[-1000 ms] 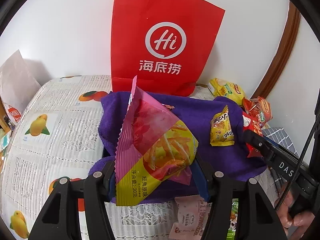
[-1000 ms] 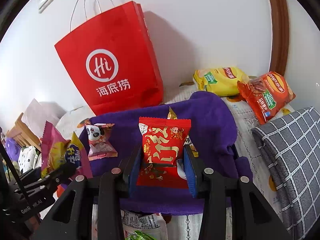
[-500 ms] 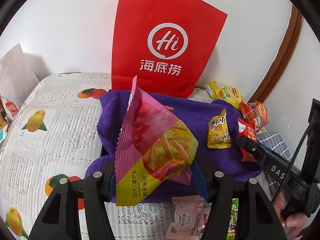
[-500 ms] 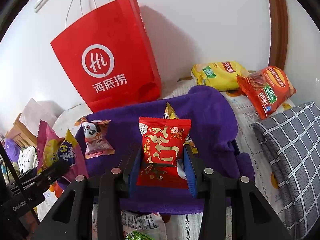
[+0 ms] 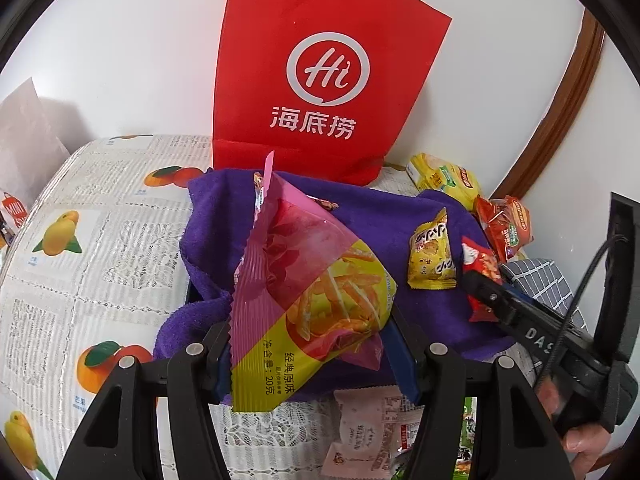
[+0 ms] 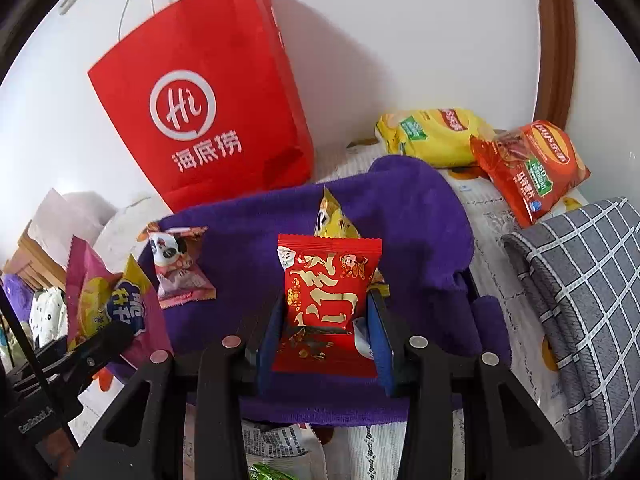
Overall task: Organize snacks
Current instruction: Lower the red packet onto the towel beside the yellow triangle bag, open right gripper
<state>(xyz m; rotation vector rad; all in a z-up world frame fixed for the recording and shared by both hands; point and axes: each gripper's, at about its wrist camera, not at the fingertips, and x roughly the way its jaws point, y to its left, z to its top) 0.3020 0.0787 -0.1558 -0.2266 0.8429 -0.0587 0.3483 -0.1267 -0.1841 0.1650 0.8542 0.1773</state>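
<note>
My left gripper (image 5: 308, 356) is shut on a pink and yellow fries packet (image 5: 304, 292), held above the near edge of a purple towel (image 5: 368, 216). My right gripper (image 6: 326, 334) is shut on a small red packet with gold writing (image 6: 330, 292), held over the same purple towel (image 6: 420, 216). On the towel lie a small yellow packet (image 5: 432, 256) and a panda packet (image 6: 176, 268). The right gripper and its red packet (image 5: 480, 264) show at the right of the left wrist view. The left gripper with the fries packet (image 6: 104, 300) shows at the left of the right wrist view.
A red paper bag (image 5: 320, 80) stands against the wall behind the towel. A yellow chip bag (image 6: 432, 136) and an orange chip bag (image 6: 528, 168) lie at the back right. A grey checked cloth (image 6: 580, 300) lies right. More packets (image 5: 368, 428) lie near the front edge.
Both grippers have moved slightly up and back with their packets; the towel and bags sit lower in view. The right gripper has drifted right in the left wrist view.
</note>
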